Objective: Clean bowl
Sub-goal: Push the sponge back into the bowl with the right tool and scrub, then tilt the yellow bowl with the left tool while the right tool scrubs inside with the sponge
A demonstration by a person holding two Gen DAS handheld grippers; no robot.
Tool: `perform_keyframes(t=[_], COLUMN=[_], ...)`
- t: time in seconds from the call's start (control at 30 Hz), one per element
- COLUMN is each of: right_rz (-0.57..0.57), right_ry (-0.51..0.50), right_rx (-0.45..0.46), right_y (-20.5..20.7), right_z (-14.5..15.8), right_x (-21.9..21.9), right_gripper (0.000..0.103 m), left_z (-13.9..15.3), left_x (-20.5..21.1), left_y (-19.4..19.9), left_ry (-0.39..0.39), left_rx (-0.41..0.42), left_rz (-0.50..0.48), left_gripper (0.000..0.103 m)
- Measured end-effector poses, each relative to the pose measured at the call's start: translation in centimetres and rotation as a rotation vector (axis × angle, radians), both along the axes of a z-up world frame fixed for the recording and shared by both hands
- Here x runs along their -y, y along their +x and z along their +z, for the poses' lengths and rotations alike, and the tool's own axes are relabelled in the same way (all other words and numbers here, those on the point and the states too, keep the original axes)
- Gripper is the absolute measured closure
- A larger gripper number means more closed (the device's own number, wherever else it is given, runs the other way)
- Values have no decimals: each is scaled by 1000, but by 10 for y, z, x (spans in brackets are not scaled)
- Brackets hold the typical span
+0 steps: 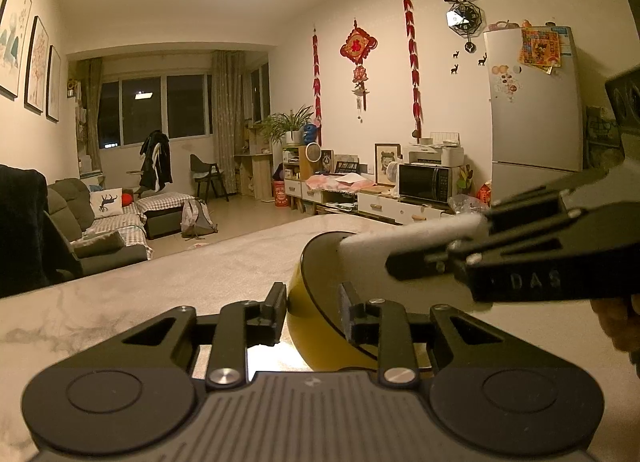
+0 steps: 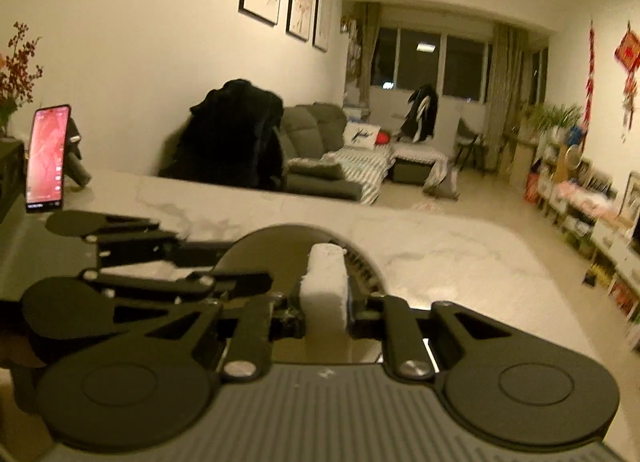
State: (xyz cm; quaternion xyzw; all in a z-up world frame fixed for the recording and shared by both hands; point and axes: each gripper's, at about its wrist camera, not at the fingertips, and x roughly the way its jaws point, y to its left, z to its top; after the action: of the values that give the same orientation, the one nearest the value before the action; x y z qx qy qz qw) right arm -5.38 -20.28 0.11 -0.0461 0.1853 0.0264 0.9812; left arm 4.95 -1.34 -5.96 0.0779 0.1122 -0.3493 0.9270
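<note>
A bowl (image 1: 316, 346), yellow outside and dark inside, rests on the marble table (image 1: 160, 290). My left gripper (image 1: 312, 298) is shut on its near rim, one finger against the yellow wall and the other inside. From the right, my right gripper (image 1: 436, 246) reaches over the bowl, shut on a white sponge (image 1: 416, 238) whose end lies in the dark inside. In the right wrist view the sponge (image 2: 324, 286) stands pinched in the right gripper (image 2: 324, 304) above the bowl (image 2: 260, 250). The left gripper (image 2: 240, 266) enters there from the left.
A lit phone (image 2: 46, 158) on a stand sits at the table's far left beside a dark box (image 2: 8, 174). A chair draped with a dark jacket (image 2: 236, 134) stands behind the table (image 2: 440, 254). A hand (image 1: 612, 322) shows at the right edge.
</note>
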Motion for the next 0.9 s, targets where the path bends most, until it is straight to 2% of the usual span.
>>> perform_keyframes(t=[0.23,0.47,0.77,0.9], right_rz=[1,47,-5,-14], right_ry=[51,120,47,27], right_rx=[-62,-91,-31,-43], right_y=[2,-5,-4,-1], right_z=[-16,-16,-3,-4], right_x=[5,3,6,8], right_gripper=[85,85,85,85], left_z=[1,1,1,1], left_x=[1,1,0,0], left_y=[-2,-1,0,-2], left_ry=[4,4,1,5], left_rx=[10,9,15,16], left_rz=[-15,-12,-15,-16], left_gripper=[74,74,74,73])
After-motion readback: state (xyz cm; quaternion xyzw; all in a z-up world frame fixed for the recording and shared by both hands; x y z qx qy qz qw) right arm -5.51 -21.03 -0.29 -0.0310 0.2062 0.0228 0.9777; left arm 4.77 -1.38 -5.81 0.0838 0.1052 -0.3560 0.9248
